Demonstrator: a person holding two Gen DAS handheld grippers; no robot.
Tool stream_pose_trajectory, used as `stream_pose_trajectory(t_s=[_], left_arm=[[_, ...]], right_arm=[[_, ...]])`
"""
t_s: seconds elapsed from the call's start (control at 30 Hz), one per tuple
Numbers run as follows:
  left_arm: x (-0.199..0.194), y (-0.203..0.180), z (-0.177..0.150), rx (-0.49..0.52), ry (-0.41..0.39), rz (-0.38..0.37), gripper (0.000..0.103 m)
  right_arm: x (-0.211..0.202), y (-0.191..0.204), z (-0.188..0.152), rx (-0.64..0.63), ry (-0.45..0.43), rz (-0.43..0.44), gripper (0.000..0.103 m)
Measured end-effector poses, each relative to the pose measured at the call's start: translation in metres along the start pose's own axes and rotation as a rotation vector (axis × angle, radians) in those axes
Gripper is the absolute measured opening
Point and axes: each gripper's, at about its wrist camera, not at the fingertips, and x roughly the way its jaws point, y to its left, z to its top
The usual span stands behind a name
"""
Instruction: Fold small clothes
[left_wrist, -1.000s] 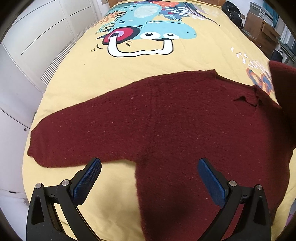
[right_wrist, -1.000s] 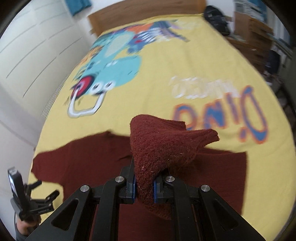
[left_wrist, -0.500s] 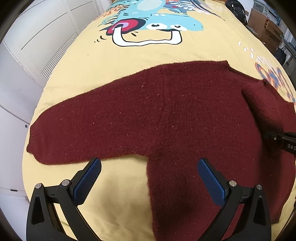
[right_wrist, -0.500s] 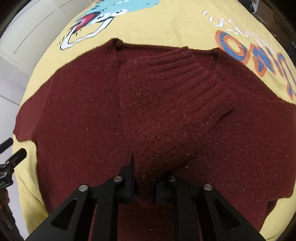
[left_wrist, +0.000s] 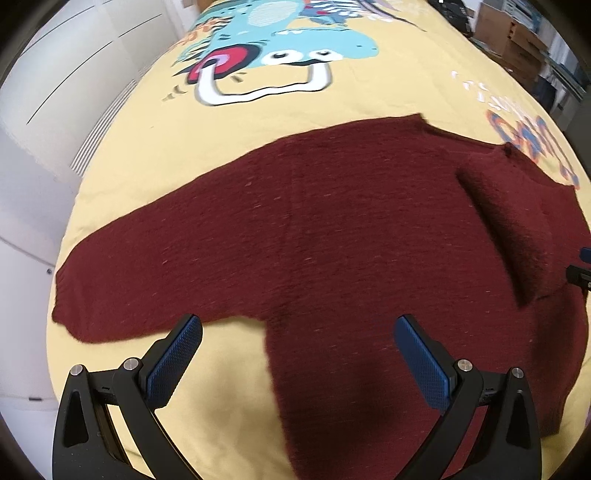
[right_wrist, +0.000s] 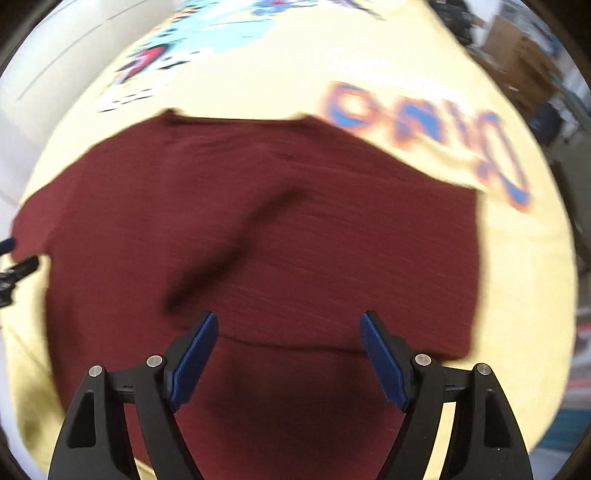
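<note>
A dark red knitted sweater (left_wrist: 332, 236) lies flat on the yellow bedspread (left_wrist: 295, 107). One sleeve (left_wrist: 122, 280) stretches out to the left. The other sleeve (left_wrist: 517, 221) lies folded over the body on the right. My left gripper (left_wrist: 297, 347) hovers open above the sweater's lower edge, holding nothing. In the blurred right wrist view my right gripper (right_wrist: 288, 343) is over the sweater (right_wrist: 332, 240) with its jaws opening; the cloth lies under them, and the pads do not press on it. The folded sleeve (right_wrist: 280, 236) rests just ahead of them.
The bedspread carries a blue cartoon dinosaur print (left_wrist: 295, 48) and orange-blue lettering (left_wrist: 532, 144). White cupboard doors (left_wrist: 66, 92) run along the left of the bed. Cardboard boxes (left_wrist: 517, 40) stand at the far right. The bed's near edge lies just below the grippers.
My right gripper came down with the sleeve, laid it across the sweater's body and let it go. The left gripper stayed open in about the same place.
</note>
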Motion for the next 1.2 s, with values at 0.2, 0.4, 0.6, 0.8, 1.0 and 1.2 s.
stream_pose_trajectory(t_s=[0.2, 0.4, 0.6, 0.8, 1.0, 1.2], left_arm=[[0.0, -0.055, 0.019, 0.121, -0.021, -0.049, 0.102], [-0.002, -0.142, 0.054, 0.282, -0.064, -0.118, 0.102], [0.018, -0.222, 0.071, 0.419, -0.039, -0.123, 0.102], [0.066, -0.259, 0.077, 0.526, 0.067, -0.064, 0.1], [0.093, -0.254, 0.072, 0.532, 0.116, -0.07, 0.096], [0.09, -0.227, 0.077, 0.532, 0.105, -0.082, 0.025]], right_arm=[[0.003, -0.077, -0.039, 0.162, 0.022, -0.072, 0.08], [0.017, -0.111, -0.06, 0.262, 0.036, -0.055, 0.08], [0.023, -0.118, -0.064, 0.284, 0.025, -0.021, 0.08], [0.031, -0.117, -0.059, 0.294, 0.021, -0.009, 0.08], [0.041, -0.125, -0.056, 0.321, 0.028, -0.007, 0.08], [0.049, -0.123, -0.053, 0.324, 0.028, -0.006, 0.08]])
